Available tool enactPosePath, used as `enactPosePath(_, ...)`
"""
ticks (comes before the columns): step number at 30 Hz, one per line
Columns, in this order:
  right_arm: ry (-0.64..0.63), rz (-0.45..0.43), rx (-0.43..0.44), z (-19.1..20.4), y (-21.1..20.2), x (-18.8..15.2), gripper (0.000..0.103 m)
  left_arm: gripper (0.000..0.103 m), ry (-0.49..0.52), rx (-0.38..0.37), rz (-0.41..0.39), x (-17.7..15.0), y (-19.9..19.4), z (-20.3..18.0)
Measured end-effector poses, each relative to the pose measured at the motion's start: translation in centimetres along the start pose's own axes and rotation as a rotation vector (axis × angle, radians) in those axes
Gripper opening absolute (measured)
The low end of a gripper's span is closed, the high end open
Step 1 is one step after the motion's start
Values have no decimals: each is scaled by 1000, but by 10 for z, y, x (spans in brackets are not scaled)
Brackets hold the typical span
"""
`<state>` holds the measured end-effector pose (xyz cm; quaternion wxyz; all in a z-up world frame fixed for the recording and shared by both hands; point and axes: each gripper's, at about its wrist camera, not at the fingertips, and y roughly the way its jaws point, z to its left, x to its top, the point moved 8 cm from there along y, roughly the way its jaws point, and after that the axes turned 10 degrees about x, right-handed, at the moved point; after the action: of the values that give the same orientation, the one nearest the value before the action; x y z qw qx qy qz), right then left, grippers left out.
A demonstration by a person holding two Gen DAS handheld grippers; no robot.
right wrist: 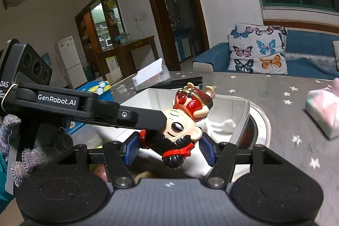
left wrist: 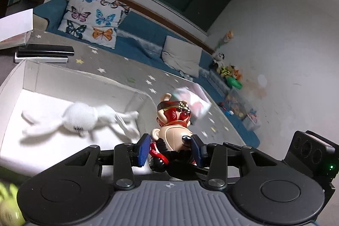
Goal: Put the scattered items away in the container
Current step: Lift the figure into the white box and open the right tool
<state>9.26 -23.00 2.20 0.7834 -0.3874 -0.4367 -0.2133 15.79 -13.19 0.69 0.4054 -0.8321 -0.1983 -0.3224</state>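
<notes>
A red and cream toy figurine [left wrist: 172, 126] with a red mask sits between the blue pads of my left gripper [left wrist: 170, 149], which is shut on it over the near edge of the white box [left wrist: 31, 75]. A white plush toy [left wrist: 82, 118] lies inside the box. In the right wrist view the same figurine [right wrist: 180, 126] is also between the blue pads of my right gripper [right wrist: 169, 148]; the left gripper's black finger [right wrist: 127, 115] crosses in from the left onto it. A pastel tissue pack [right wrist: 324, 111] lies on the starry table to the right.
The grey starry tablecloth [left wrist: 118, 65] covers the table. A black and white flat box [left wrist: 44, 53] and a clear stand [right wrist: 150, 74] sit behind the container. A blue sofa with a butterfly pillow [left wrist: 93, 16] lies beyond. Toys pile at the wall [left wrist: 231, 77].
</notes>
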Motion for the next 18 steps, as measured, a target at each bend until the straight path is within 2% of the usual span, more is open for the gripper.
enactPosePath(5,40,44,-5,-26,35,5,61,45,-36,13,39,14,35,25)
enactPosePath(11,72,100,-28,-49,67,-4,61,45,-118,13,94,13,66,54)
enactPosePath(16,-3,153,-90,-49,80,-8,60,44,-158,21,114,12,78,67)
enactPosePath(18,-52,186,-136,-46,85,-9,59,40,-155,40,124,9,81,69)
